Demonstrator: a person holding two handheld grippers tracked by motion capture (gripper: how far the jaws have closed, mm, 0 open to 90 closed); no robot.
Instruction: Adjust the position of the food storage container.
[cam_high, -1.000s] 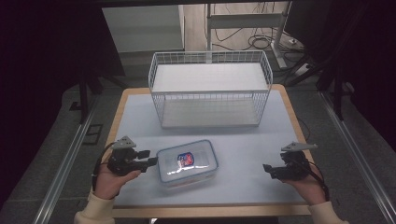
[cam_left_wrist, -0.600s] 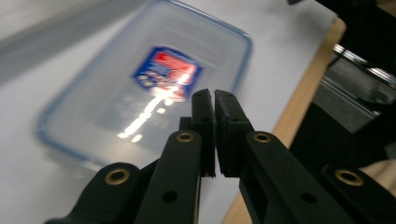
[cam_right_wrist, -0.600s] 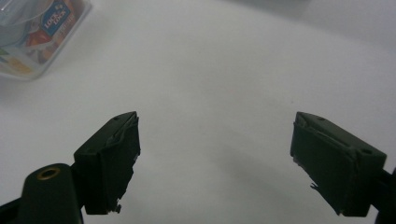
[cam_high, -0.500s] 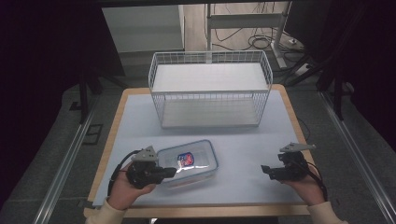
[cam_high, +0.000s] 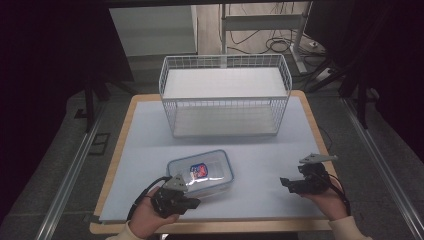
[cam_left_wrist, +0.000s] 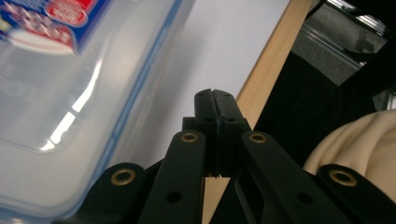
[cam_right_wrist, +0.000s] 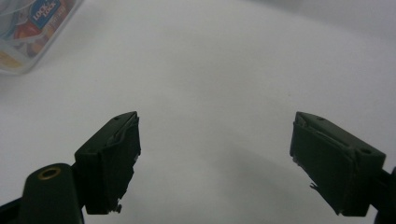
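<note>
Clear lidded container (cam_high: 201, 173) lying mid-worktop (cam_high: 260, 155), before wire basket (cam_high: 225, 95). Left gripper (cam_high: 192, 202) at its near corner, fingers (cam_left_wrist: 215, 109) pressed together, empty. Right gripper (cam_high: 283, 182) well apart, fingers (cam_right_wrist: 109, 154) spread wide. Best opened before gripping rim squarely.

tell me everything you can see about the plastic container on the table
The plastic container is a clear, rounded-rectangle box with a bluish-rimmed lid on, bearing a red and blue label. It lies flat on the pale table mat, in front of the white wire basket, slightly angled. The left gripper, jaws closed, sits at its near corner; whether they touch is unclear. Contents can't be made out.
</note>
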